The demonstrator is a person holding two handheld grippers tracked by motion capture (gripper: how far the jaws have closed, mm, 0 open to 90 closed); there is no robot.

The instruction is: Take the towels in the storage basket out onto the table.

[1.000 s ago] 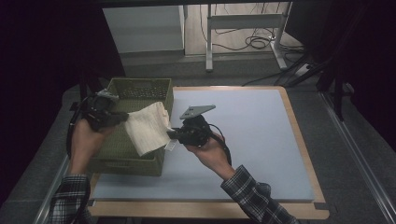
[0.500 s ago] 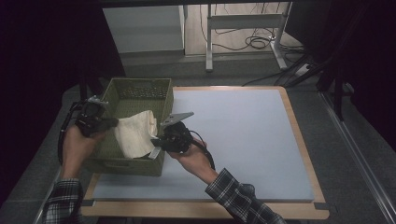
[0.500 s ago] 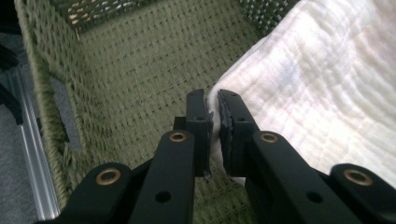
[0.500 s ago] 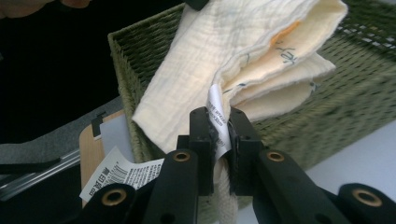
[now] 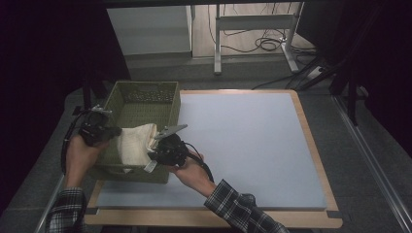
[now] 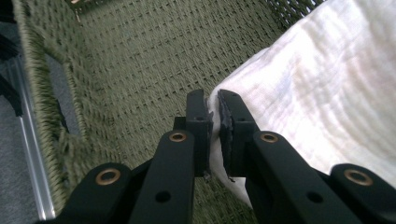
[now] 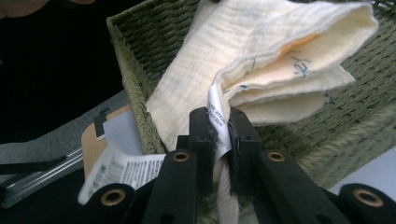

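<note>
The folded cloth (image 5: pixel 136 145) is being lowered into the basket (image 5: pixel 145 99), which stands at the left edge of the table (image 5: pixel 243 145). The step in hand looks like the placing itself: the cloth hangs over the basket's near half, one end already inside, the other still up at the near right rim.

The left gripper (image 5: pixel 108 132) holds the cloth's left end; in the left gripper view its jaws stand nearly together, pinching a thin edge of cloth (image 6: pixel 327 93) above the woven basket floor (image 6: pixel 140 70). The right gripper (image 5: pixel 158 148) grips the right end; in the right gripper view its jaws are narrow too, clamped on the cloth (image 7: pixel 261 60) where a white care label (image 7: pixel 215 116) comes out, with the label's tail (image 7: pixel 123 170) hanging down toward the near side.

Next, I judge, both ends should sink until the cloth lies flat on the floor, the right end clearing the rim first. Only then should the jaws part, so the folds stay together.
</note>
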